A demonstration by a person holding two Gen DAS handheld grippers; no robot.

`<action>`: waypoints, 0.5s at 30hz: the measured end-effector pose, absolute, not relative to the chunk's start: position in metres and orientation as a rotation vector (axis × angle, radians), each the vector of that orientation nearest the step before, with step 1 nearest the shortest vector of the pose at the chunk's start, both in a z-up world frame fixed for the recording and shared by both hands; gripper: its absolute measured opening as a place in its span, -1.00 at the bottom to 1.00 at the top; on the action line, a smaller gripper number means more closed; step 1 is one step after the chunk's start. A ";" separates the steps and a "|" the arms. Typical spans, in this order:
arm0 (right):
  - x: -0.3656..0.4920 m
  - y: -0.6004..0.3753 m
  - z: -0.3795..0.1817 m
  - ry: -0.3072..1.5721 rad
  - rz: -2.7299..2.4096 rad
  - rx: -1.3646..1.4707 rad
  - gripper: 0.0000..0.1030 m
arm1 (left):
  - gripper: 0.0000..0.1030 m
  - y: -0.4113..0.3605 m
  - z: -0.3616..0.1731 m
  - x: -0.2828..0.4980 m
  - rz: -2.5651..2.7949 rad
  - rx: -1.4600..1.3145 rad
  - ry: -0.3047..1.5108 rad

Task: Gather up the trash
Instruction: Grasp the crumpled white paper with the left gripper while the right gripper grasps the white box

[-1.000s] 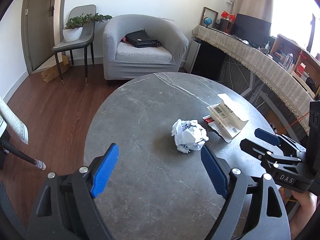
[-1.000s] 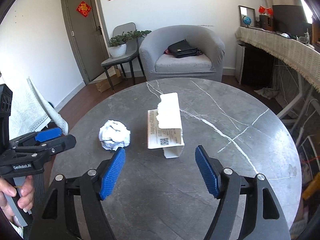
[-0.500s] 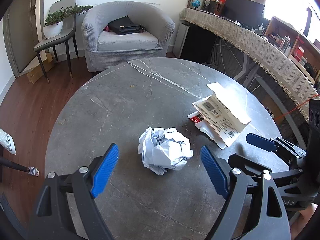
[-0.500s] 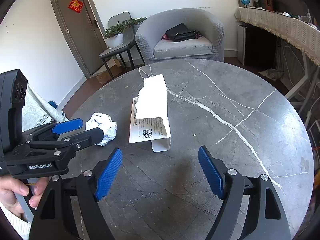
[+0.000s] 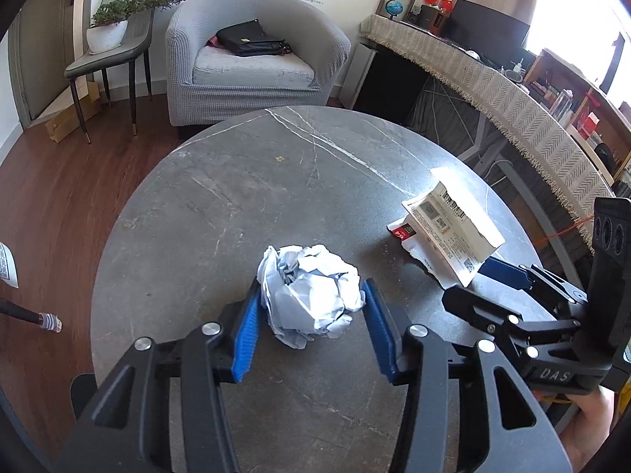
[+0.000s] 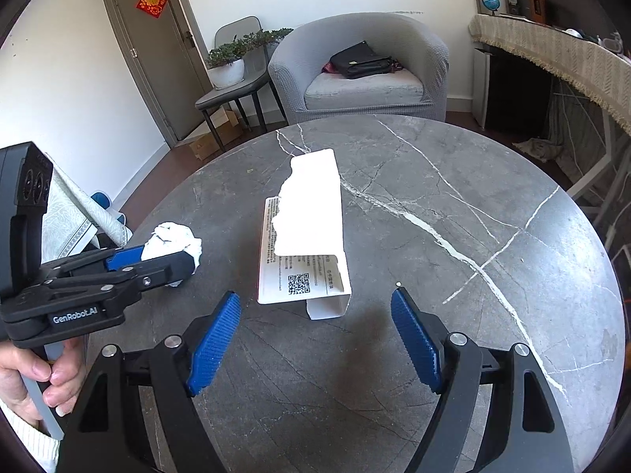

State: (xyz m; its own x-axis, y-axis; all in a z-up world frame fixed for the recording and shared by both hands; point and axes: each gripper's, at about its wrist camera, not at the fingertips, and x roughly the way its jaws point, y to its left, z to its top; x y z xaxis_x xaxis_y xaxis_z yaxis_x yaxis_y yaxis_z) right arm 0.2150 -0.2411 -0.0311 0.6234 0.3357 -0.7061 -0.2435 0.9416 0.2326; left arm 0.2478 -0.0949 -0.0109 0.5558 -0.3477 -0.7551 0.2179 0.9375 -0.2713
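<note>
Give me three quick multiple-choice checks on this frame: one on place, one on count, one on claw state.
1. Where is the crumpled paper ball?
A. On the armchair
B. Between the left claw's pads
C. On the floor

2. How many trash pieces lie on the table?
A. Two
B. Four
C. Five

3. The right claw is:
A. Clamped on a box
B. Open, holding nothing
C. Out of view

Answers: 1 B, the left claw is closing around the ball; 2 A, ball plus torn carton; 3 B, pads wide apart, short of the carton.
</note>
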 end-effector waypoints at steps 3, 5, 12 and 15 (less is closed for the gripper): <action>0.221 -0.243 -0.030 0.829 0.319 0.118 0.54 | 0.01 -0.083 -0.011 0.240 -0.333 -0.191 0.929; 0.226 -0.244 -0.029 0.828 0.318 0.132 0.54 | 0.01 -0.078 -0.011 0.233 -0.336 -0.205 0.928; 0.235 -0.228 -0.024 0.826 0.318 0.101 0.54 | 0.02 -0.065 -0.013 0.206 -0.330 -0.199 0.927; 0.238 -0.222 -0.024 0.830 0.304 0.077 0.54 | 0.02 -0.058 -0.011 0.196 -0.326 -0.204 0.921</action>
State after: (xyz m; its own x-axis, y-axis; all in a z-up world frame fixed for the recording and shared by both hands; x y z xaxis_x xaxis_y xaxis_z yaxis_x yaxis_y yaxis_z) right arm 0.2380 -0.2219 -0.0240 0.6343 0.2958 -0.7143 -0.2356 0.9539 0.1858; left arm 0.1961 -0.0579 -0.0111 0.5613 -0.3613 -0.7446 0.1886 0.9319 -0.3099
